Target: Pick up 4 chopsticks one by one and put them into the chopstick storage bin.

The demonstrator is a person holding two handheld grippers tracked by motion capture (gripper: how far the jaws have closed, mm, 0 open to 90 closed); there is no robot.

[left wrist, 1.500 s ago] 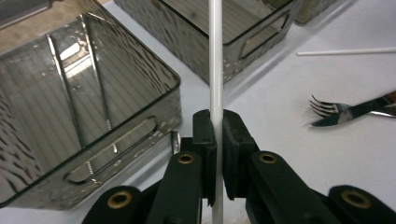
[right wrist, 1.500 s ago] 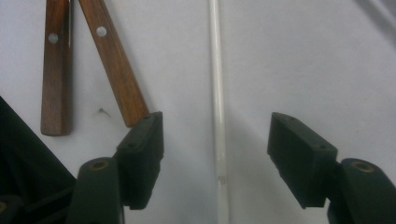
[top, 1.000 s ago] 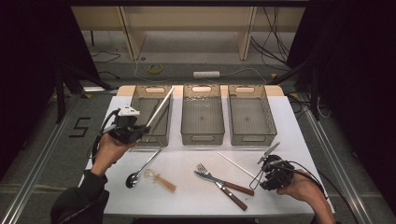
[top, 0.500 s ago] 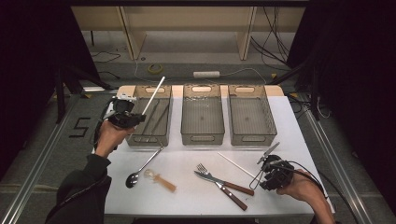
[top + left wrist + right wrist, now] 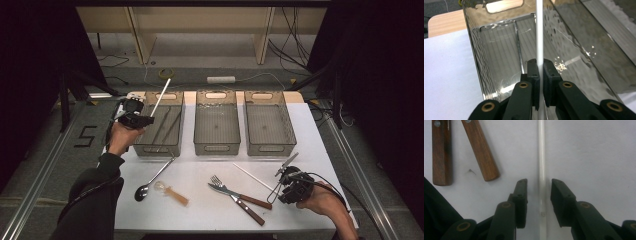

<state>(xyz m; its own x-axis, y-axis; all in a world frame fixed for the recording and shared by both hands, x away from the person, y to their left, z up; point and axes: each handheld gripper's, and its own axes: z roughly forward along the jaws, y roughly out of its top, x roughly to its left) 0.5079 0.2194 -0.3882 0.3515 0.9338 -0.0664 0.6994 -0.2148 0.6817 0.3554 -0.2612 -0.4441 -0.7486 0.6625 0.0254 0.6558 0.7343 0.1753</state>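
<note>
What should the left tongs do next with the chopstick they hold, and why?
Probably lower it into the left bin and let go. The left tongs are shut on the white chopstick, which stands tilted over that bin, and long utensils already lie inside. The right tongs, jaws just closing, straddle a second chopstick on the table without pressing it yet.

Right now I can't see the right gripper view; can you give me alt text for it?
The right hand-held gripper sits low over the white table, its open jaws straddling a white chopstick that lies flat between them without either pad touching it. The jaws have just been closing in on it. To the upper left lie two wooden cutlery handles.
</note>
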